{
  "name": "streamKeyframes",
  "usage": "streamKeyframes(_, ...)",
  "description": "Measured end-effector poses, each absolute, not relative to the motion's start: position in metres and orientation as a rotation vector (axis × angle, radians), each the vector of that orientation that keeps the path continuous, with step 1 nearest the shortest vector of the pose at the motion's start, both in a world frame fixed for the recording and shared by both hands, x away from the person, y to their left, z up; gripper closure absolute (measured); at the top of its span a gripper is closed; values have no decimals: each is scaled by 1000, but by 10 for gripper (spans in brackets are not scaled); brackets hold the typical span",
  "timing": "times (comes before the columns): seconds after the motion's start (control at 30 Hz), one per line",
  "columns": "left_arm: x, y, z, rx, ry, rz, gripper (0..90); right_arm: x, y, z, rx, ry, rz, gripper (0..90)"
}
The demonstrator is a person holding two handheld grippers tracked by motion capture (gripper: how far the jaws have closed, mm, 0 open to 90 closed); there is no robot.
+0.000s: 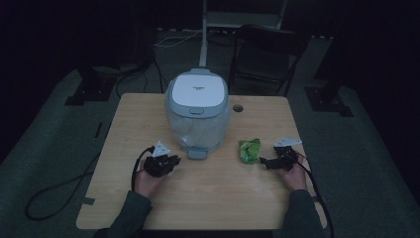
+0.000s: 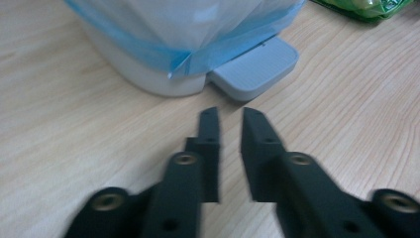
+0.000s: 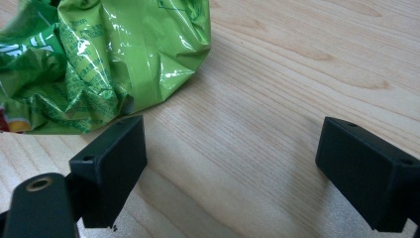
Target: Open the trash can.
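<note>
Plainly, the right gripper [image 3: 230, 163] has its jaws wide apart with bare table [image 3: 277, 99] between them; the crumpled green wrapper [image 3: 99, 59] lies just ahead of one jaw, off to the side, so closing now would likely catch nothing or nudge it away; the left gripper [image 2: 230, 124], jaws nearly together and empty, points at the bin's pedal [image 2: 255, 67], near the bin [image 1: 197, 111]; a hard push might slide the bin.
</note>
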State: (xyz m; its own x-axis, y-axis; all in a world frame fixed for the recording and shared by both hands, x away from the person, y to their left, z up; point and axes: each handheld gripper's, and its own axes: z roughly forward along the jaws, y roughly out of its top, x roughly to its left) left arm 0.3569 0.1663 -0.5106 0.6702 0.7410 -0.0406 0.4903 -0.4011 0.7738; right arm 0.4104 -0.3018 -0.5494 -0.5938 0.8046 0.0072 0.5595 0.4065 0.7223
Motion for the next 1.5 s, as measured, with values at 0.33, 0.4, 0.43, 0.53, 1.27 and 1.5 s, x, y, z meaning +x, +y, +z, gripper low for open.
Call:
streamKeyframes(0.33,369,142,-508,2100,892,403,900,410,-302,-549,1184,2320,996,117)
streamKeyframes(0.4,371,138,-509,2101,886,405,900,410,-302,-549,1184,2320,996,117)
streamKeyframes(0.43,373,135,-509,2107,879,404,900,410,-301,-549,1184,2320,997,117)
streamKeyframes(0.53,376,127,-512,2119,861,410,900,410,-301,-549,1184,2320,997,117)
streamKeyframes(1.27,383,115,-529,2074,869,442,900,409,-301,-549,1186,2318,996,117)
streamKeyframes(1.5,381,114,-532,2072,873,459,900,409,-301,-550,1187,2317,996,117)
